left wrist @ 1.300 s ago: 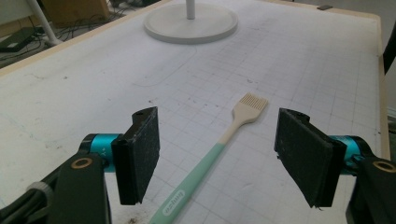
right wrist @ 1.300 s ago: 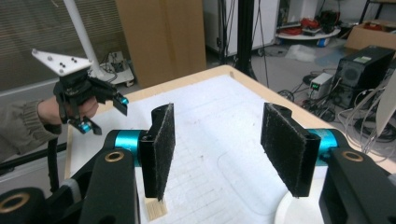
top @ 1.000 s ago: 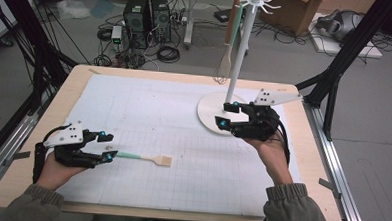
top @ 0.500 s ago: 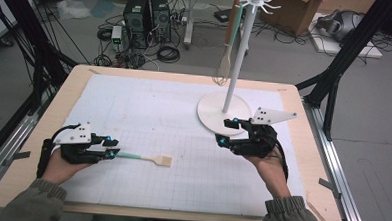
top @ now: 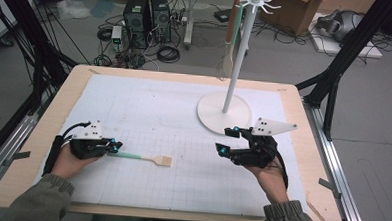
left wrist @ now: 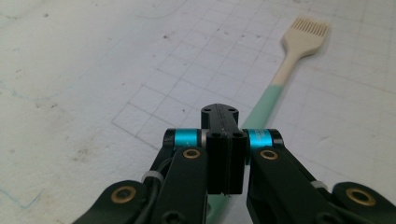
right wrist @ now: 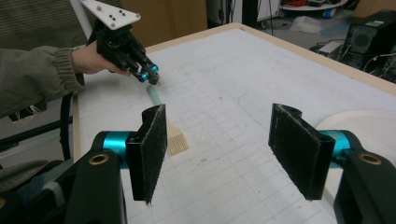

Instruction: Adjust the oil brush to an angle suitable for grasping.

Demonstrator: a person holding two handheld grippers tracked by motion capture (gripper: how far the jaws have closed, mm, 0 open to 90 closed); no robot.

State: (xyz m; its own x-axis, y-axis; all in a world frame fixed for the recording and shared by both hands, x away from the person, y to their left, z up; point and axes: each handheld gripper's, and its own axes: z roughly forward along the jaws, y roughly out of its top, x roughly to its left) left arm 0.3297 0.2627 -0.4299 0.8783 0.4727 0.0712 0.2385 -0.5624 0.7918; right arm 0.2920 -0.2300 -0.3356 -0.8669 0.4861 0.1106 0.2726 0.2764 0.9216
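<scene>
Now your left tool pinches the flat beige brush's mint-green handle on the bench, having just closed; your right tool hangs spread.

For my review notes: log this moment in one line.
left claw: shut on brush handle | brush: flat on mat | right claw: open, empty, near stand base

Both grippers, left and right, are black, with bright blue collars and brass screws at the jaw joints, and black cables trailing back. Each carries a pale plate dotted with dark spots; the right's pads look rough and dark. The sleeves are olive with ribbed cuffs.
</scene>
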